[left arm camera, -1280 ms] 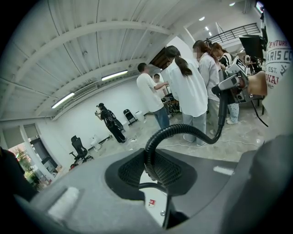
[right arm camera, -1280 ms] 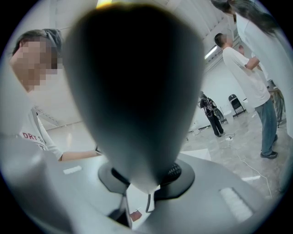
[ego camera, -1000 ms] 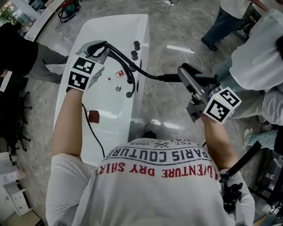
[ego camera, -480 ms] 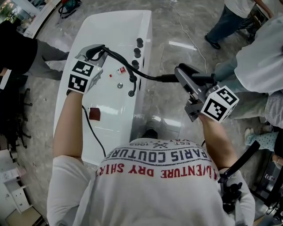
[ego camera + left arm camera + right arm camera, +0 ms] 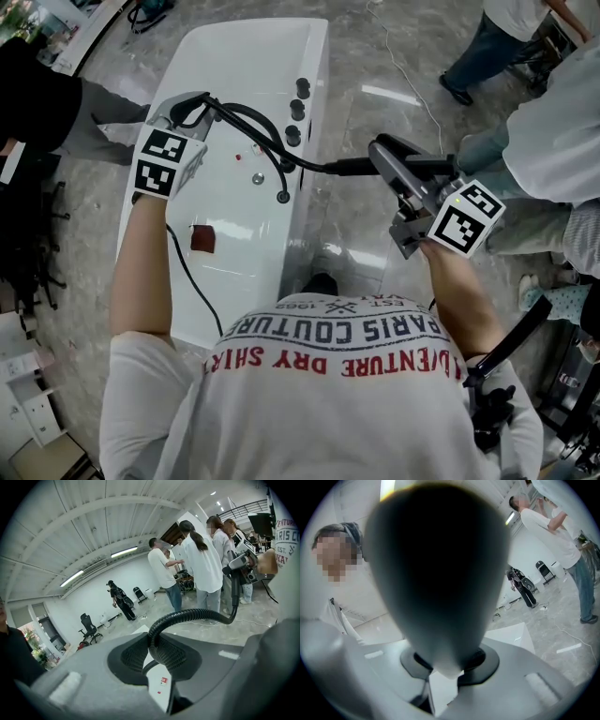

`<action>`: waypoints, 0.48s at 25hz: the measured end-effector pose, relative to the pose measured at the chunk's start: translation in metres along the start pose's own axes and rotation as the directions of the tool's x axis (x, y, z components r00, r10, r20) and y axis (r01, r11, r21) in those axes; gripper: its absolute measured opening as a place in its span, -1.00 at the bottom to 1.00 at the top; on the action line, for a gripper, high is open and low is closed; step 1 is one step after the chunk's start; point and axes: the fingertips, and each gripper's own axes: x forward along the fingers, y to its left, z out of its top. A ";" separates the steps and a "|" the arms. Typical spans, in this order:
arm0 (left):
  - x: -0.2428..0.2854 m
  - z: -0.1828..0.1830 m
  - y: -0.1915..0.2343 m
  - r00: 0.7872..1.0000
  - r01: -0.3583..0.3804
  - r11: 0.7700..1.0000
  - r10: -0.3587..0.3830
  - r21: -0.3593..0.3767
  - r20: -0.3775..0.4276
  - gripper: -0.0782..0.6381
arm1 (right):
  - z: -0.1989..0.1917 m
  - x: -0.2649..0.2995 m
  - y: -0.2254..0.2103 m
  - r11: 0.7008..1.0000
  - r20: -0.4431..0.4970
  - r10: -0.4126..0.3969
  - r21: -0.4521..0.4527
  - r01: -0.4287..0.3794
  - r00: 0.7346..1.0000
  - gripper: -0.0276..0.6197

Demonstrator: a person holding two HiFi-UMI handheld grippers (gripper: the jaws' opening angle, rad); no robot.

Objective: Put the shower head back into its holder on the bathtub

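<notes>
Marble floor (image 5: 339, 225) surrounds the white oblong bathtub (image 5: 234, 56); over it the left gripper (image 5: 190, 111), jaws narrow on the black ribbed hose (image 5: 255, 127), has drifted slightly left. The right gripper (image 5: 405, 183), jaws wide around the dark oval shower head (image 5: 394, 161), has barely moved and is still beside the tub, so seating it remains.

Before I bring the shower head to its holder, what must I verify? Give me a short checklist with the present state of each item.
1. Grip of right tool on shower head: ok.
2. Grip of left tool on hose: ok.
3. Shower head above tub: not ok, it is beside it, over the floor.
4. Which of the rim fittings is the holder: cannot tell.
</notes>
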 end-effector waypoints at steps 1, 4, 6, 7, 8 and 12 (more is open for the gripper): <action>-0.001 0.001 0.004 1.000 -0.008 1.000 0.008 0.000 0.004 -0.61 | 0.002 0.003 0.000 1.000 0.002 0.006 0.003 -0.006 1.000 -0.61; -0.001 -0.002 0.016 1.000 -0.025 1.000 0.025 -0.003 0.015 -0.61 | 0.003 0.013 0.001 1.000 0.005 0.019 0.006 -0.019 1.000 -0.61; -0.001 -0.004 0.021 1.000 -0.025 1.000 0.025 -0.009 0.012 -0.61 | 0.004 0.019 0.002 1.000 0.006 0.026 0.006 -0.026 1.000 -0.61; -0.002 -0.004 0.023 1.000 -0.027 1.000 0.027 -0.011 0.012 -0.61 | 0.004 0.021 0.003 1.000 0.008 0.029 0.005 -0.030 1.000 -0.61; -0.003 -0.003 0.025 1.000 -0.027 1.000 0.027 -0.011 0.012 -0.61 | 0.005 0.022 0.004 0.999 0.009 0.032 0.004 -0.032 0.999 -0.61; -0.003 -0.008 0.023 1.000 -0.005 1.000 0.006 -0.015 0.007 -0.61 | 0.004 0.028 0.003 1.000 -0.004 0.028 -0.002 -0.028 1.000 -0.61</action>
